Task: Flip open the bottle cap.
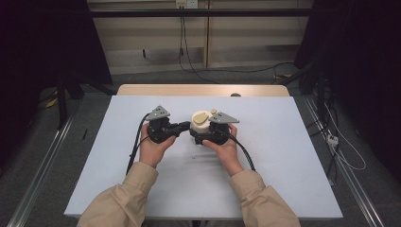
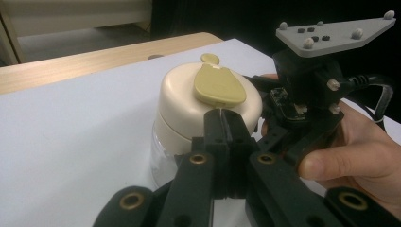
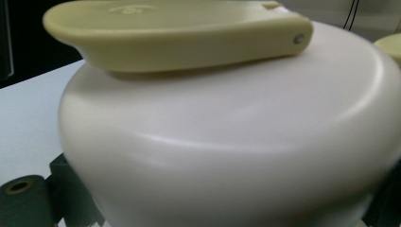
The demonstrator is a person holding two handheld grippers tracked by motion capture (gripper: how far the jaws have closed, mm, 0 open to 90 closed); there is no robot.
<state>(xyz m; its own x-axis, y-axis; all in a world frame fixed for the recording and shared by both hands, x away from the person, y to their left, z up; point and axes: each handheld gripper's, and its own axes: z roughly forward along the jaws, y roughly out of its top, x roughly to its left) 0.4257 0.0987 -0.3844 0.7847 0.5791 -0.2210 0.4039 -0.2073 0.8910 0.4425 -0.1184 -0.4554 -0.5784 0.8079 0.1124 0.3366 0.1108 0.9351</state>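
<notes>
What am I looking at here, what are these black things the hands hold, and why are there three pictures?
A person sits at a table covered in white, holding a hand-operated gripper in each hand. One picture is shot from above; each of the others comes from a camera riding on a gripper. The left gripper has its jaws together, tips at the yellow flap on the cream lid of a clear jar. The right gripper is pressed close against the jar; whether it grips is unclear. Its camera sits right against the lid.

Dim surroundings; close lid [image 3: 227, 142] perhaps blurred
</notes>
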